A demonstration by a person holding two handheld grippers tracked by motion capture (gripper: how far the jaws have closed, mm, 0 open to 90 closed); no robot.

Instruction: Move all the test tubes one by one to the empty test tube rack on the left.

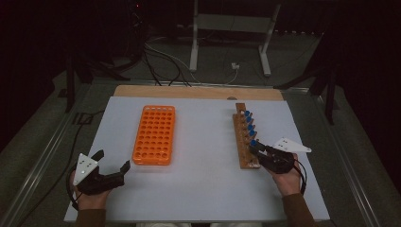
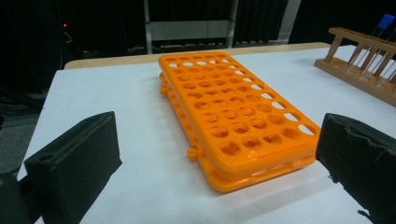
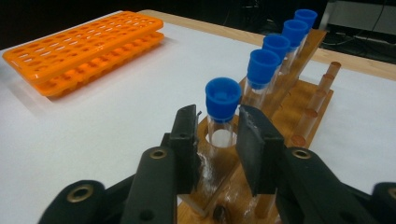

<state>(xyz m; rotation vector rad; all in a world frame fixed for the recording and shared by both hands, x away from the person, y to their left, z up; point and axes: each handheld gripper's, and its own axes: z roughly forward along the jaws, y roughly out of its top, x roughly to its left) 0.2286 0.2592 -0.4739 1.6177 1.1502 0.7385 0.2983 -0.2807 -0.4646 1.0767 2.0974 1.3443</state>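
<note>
Right gripper (image 3: 218,140): sitting at the near end of the wooden rack, its two black jaws are standing on either side of the nearest tube; they look to be pressing its clear body just below the cap, clenched on it.
Nearest tube (image 3: 222,109): a clear test tube with a blue cap, standing upright in the near end hole of the wooden rack, on the right side of the table.
Wooden rack (image 1: 244,142): lying on the right half of the white table, running from near to far, with a row of bare pegs along its right side.
Other tubes (image 3: 261,70): four more blue-capped tubes are standing in a line behind the nearest one, toward the far end of the rack.
Left gripper (image 1: 112,164): resting at the near left corner of the table, jaws spread wide apart and released, nothing between them.
Orange rack (image 2: 233,116): lying flat on the left half of the table, just beyond the left gripper, its holes showing empty.
White table (image 1: 203,179): bare between the two racks.
</note>
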